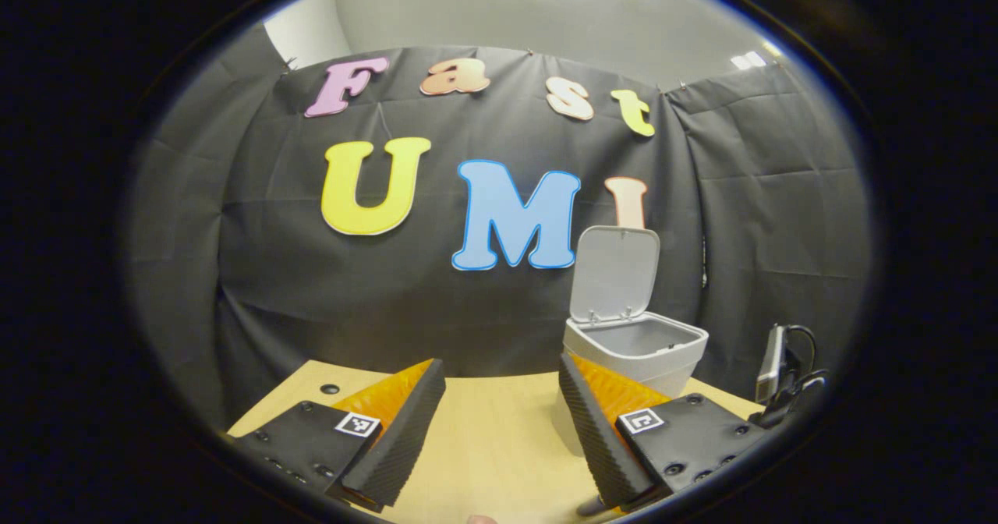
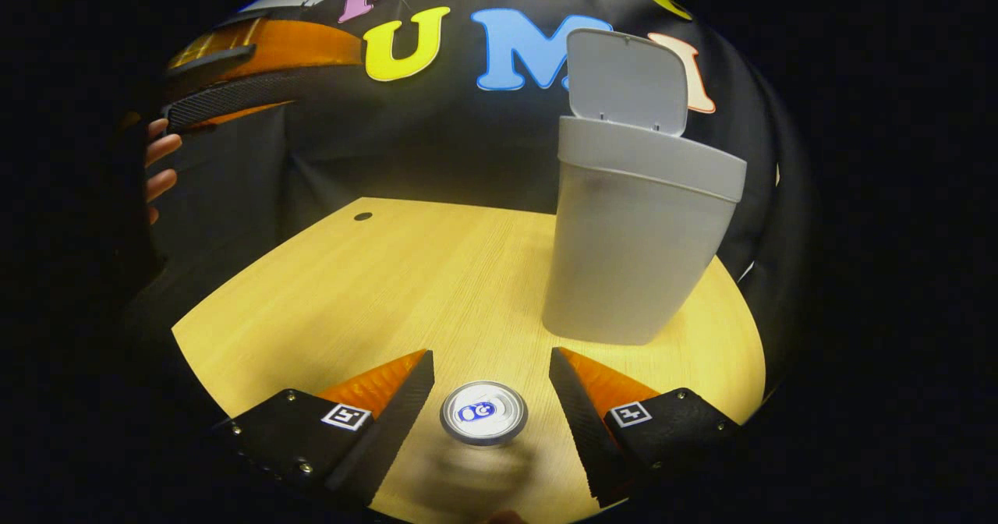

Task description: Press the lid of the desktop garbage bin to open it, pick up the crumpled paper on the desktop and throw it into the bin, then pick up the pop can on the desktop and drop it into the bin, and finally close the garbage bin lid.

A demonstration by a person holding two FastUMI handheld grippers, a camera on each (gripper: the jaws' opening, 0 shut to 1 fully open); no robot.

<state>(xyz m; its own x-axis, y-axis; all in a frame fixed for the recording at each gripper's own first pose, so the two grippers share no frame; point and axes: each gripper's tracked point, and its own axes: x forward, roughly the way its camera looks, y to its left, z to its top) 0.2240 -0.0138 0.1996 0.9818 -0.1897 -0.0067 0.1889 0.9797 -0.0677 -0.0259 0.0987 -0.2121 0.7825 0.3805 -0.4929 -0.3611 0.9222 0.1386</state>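
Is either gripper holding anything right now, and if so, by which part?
Nothing is held. The right gripper is open around the upright silver pop can, fingers clear of it; the left gripper is open and empty.

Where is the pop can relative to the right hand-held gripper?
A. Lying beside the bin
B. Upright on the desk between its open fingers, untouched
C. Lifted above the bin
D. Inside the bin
B: the pop can stands upright between the right hand-held gripper fingers, with gaps on both sides.

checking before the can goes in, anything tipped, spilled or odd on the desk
Nothing stands out. The bin stands upright with its lid up, and the pop can sits upright between the open right gripper fingers.
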